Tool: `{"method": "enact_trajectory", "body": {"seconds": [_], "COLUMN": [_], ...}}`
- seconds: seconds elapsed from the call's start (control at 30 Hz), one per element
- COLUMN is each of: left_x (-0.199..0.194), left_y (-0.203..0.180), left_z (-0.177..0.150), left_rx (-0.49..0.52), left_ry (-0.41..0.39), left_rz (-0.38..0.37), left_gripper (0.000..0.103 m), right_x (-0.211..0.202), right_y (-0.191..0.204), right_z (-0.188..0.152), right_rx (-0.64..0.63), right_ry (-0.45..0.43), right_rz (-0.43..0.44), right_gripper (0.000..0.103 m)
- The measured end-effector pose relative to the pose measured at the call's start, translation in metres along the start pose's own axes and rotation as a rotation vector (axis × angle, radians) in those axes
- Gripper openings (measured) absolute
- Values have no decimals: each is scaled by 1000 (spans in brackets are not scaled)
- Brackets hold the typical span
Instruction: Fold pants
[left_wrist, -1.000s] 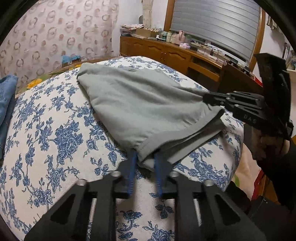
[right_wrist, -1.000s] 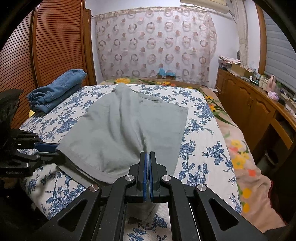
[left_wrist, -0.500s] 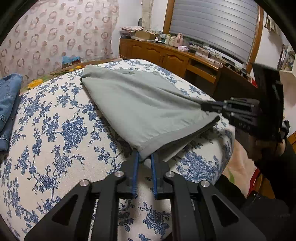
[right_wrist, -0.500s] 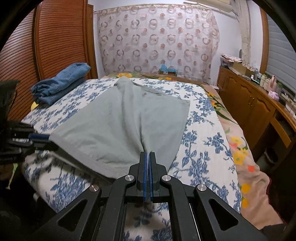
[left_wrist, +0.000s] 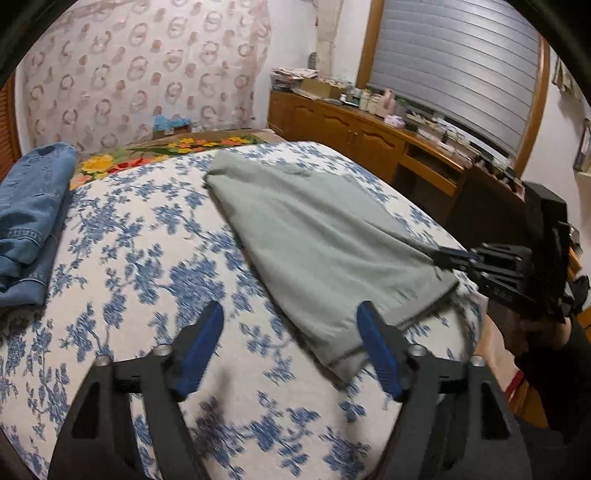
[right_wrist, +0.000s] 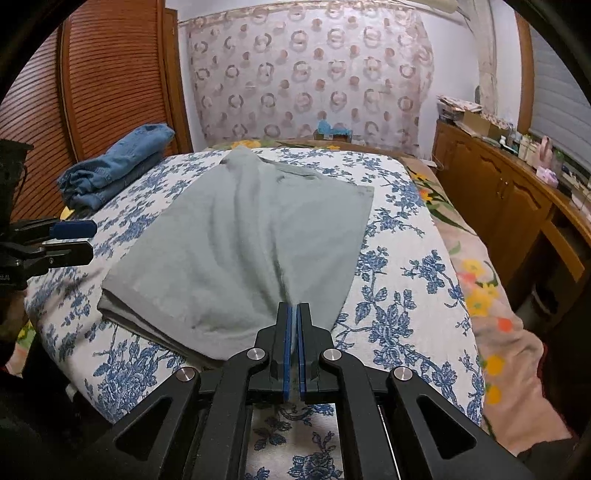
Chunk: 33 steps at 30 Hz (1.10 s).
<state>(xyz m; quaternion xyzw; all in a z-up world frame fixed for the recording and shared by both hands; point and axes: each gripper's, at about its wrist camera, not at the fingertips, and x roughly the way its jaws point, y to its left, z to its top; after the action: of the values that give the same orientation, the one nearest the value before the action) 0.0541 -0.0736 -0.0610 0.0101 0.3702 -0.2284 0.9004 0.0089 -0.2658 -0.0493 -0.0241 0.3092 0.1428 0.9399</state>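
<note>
Right jaws: I have the right gripper (right_wrist: 293, 325) clenched on the near hem of the grey pants (right_wrist: 240, 251); the cloth puckers into a ridge that runs away from the blue pads.

Left jaws: my left gripper (left_wrist: 288, 347) is spread wide and released, with nothing between its blue pads (left_wrist: 201, 343). Its right pad sits just beside the near corner of the pants (left_wrist: 325, 254); I cannot tell if it touches the cloth.

Left gripper seen from the right wrist: it (right_wrist: 74, 240) hangs at the bed's left edge, apart from the pants' left corner.

Right gripper seen from the left wrist: it (left_wrist: 439, 256) bites the cloth at the bed's right edge, where the fabric is drawn to a point.

Pants: folded double and lying flat across the middle of the bed (right_wrist: 399, 280), with the wide hem end at the near edge and the narrow end pointing to the far edge. A second layer peeks out under the near left corner.

Bed: covered by a white spread with blue flowers.

Jeans: a folded blue pair (right_wrist: 114, 166) rests at the far left corner of the bed, well apart from the pants.

Room: patterned curtain (right_wrist: 310, 70) behind the far edge, wooden cabinets (right_wrist: 491, 192) along the right side.
</note>
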Motion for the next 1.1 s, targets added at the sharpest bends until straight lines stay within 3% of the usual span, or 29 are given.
{"method": "enact_trajectory", "body": {"seconds": [0.13,0.43,0.5,0.57,0.9,1.1], "left_x": [9,21,22,23,21,23], "left_y": [12,26,28,30,37,40], "left_z": [5,12,14,15,16,13], "left_rx": [-21,-43,-49,-57,-69,-80], "left_ry": [7,-7,-13,-12,-19,-16], "left_rz": [24,83,93,101,125,136], "left_gripper": [76,76,76,76,76,76], "right_x": [-1,1,4,10,68,112], "right_y": [-4,-3,-2,0,2,-4], "right_z": [4,19,26,34,88,115], "right_rx": [12,-3,-13,-29,-80,-77], "right_ry": [-2,-26,-30,-27,17,89], "right_rz": [5,-15,-6,3,66,136], "right_gripper": [2,15,21,34,35,35]}}
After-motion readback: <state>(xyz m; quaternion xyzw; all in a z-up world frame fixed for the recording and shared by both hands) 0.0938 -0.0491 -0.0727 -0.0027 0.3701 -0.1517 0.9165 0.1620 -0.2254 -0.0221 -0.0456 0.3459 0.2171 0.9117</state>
